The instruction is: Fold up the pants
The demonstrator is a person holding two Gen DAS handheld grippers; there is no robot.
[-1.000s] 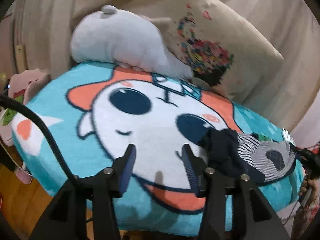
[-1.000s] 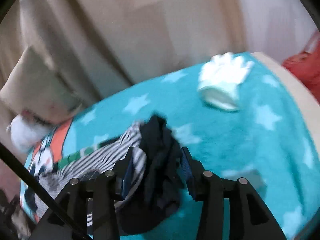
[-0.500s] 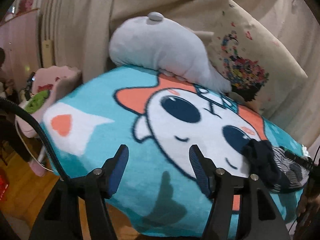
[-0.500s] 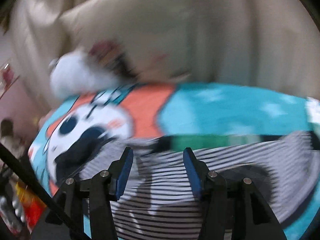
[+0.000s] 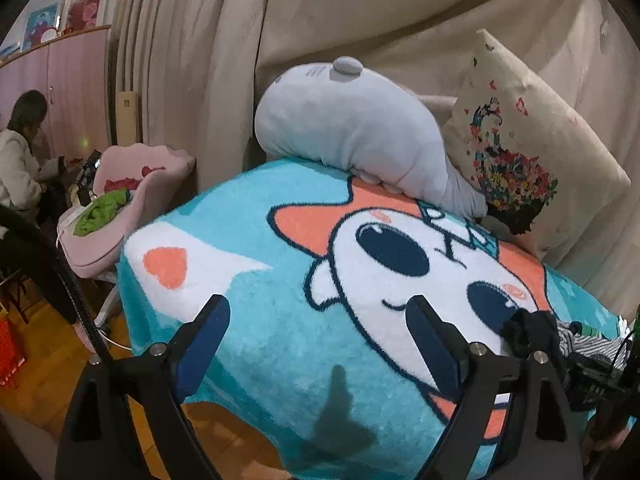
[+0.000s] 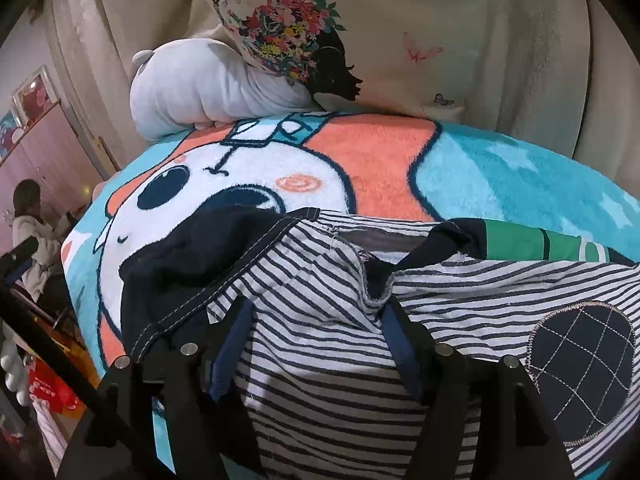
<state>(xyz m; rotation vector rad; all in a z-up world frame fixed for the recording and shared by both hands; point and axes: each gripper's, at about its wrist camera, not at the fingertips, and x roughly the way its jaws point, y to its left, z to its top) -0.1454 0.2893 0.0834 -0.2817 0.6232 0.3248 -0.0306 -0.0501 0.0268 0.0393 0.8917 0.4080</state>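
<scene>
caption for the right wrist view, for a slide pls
Right gripper, jaws opening, poised over the striped pants lying rumpled on a cartoon blanket, nothing clamped.

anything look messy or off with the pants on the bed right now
Yes. The striped navy-and-white pants lie bunched on the teal cartoon blanket, their dark navy part crumpled and flipped over, nothing squared up. The opening right gripper hovers over them, gripping nothing.

Left gripper (image 5: 318, 330): angled downward, jaws opening, wide apart, nothing between fingers, pads clear of any cloth. Right gripper (image 6: 316, 334): pitched down more steeply, jaws opening, striped cloth lying between fingers (image 6: 236, 340), pads not pressing it. Gripper bodies black, pads blue.
</scene>
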